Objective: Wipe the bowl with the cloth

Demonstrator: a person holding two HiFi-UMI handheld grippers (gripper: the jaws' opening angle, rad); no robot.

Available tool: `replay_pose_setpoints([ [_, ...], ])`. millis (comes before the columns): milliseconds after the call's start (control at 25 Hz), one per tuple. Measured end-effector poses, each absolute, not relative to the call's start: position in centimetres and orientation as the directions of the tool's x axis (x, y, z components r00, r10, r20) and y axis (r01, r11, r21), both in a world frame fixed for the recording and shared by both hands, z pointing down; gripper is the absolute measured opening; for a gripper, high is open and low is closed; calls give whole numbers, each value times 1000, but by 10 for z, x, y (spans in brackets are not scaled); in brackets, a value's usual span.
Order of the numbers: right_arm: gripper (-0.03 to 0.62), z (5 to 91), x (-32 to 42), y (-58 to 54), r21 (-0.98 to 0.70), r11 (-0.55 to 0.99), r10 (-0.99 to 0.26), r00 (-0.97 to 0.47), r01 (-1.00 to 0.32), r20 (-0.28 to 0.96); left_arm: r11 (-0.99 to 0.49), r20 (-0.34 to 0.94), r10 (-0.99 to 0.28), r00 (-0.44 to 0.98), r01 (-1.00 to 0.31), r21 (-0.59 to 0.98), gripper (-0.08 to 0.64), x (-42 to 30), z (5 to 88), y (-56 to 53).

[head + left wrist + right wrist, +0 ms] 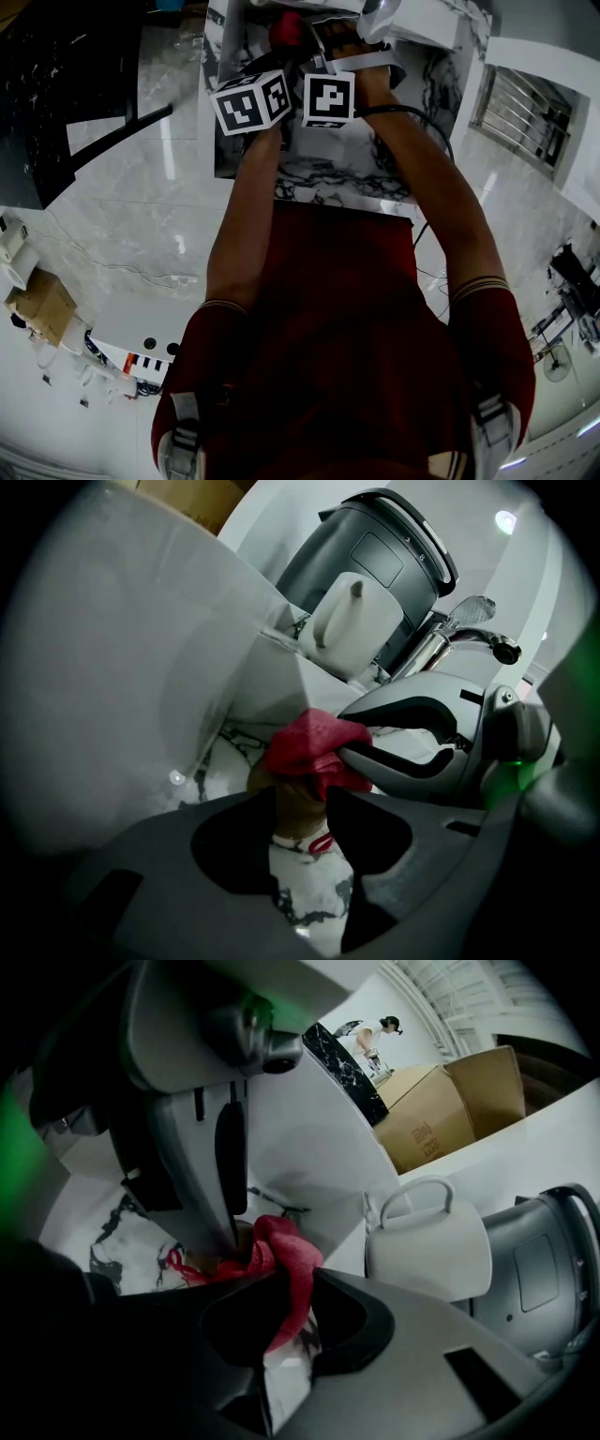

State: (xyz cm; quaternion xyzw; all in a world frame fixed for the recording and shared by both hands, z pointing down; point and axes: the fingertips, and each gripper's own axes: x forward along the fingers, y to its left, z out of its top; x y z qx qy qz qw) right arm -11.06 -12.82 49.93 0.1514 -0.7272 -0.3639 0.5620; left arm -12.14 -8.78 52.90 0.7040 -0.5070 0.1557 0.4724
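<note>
Our left tongs (300,801) clamp the brown bowl (293,819); our right tongs (292,1283) pinch the red cloth (286,1246) against it. Wiping seems underway; next, sweep around inside.

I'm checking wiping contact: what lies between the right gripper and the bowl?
The red cloth, pinched in the right gripper, lies bunched against the brown bowl held by the left gripper; both gripper views show it.

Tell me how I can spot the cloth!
Find the white marble counter with dark veins, where a big grey cooker and a white jug stand. In front of them, the right claw pinches the cloth over a small brown bowl. It is crumpled and bright red, unlike everything around it.
</note>
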Motion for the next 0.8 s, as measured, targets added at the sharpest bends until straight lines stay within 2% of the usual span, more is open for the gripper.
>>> replay_pose_setpoints([
  [520,65,506,-81,-132,633,772,-592,-291,62,751,-17,707,-586,396,-879,477,152,-122,530,-110],
  [800,64,503,-68,-136,624,781,-598,-287,2,749,-27,745,-544,386,-896,444,151,-118,542,-111],
])
